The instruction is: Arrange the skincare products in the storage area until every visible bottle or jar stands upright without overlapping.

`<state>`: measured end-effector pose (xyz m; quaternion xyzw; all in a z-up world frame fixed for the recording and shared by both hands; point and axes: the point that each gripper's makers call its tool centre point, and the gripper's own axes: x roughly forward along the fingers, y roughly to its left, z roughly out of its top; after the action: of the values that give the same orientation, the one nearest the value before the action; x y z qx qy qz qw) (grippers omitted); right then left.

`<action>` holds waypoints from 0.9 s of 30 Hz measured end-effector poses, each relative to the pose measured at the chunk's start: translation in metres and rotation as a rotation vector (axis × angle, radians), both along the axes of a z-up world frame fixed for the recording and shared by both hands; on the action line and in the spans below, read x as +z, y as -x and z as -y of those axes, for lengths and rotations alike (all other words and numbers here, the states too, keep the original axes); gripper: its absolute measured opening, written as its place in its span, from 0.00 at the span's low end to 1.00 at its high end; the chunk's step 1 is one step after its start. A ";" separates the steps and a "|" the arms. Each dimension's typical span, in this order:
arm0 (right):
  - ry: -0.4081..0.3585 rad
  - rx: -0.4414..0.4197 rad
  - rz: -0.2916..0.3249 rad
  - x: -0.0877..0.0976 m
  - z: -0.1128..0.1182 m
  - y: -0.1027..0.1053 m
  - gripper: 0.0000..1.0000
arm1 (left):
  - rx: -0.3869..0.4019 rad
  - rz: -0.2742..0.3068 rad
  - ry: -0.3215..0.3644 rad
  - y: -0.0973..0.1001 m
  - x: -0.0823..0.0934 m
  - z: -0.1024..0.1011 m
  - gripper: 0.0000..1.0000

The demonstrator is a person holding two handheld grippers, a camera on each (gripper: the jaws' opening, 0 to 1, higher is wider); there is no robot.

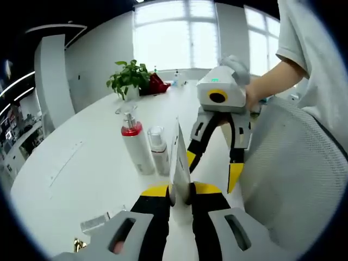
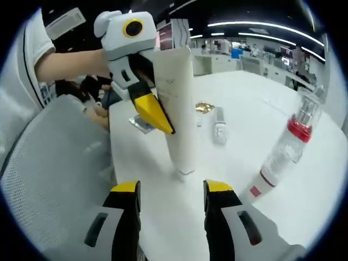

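Right gripper view: left tool (image 2: 155,117) clenched on a white tube (image 2: 176,103), standing cap-down on the desk (image 2: 239,103); right tool (image 2: 171,198) released, jaws apart.

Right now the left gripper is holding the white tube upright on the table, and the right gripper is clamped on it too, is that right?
Not quite. The left gripper does hold the white tube upright on the table, but the right gripper is open, apart from the tube, as the right gripper view shows.
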<state>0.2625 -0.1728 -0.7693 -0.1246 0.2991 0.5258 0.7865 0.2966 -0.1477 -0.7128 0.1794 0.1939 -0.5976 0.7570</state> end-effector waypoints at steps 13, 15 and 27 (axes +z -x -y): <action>-0.038 -0.194 -0.004 0.004 0.030 -0.008 0.67 | -0.049 0.025 0.038 -0.035 0.003 0.030 0.15; -0.045 -0.214 -0.004 0.005 0.031 -0.004 0.71 | -0.052 0.029 0.046 -0.043 0.004 0.033 0.15; -0.091 -0.329 0.010 0.011 0.045 -0.009 0.85 | -0.060 0.067 0.052 -0.082 0.007 0.051 0.15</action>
<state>0.2715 -0.2177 -0.7579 -0.0406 0.2875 0.4023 0.8683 0.3783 -0.1984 -0.7057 0.1852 0.1473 -0.6186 0.7492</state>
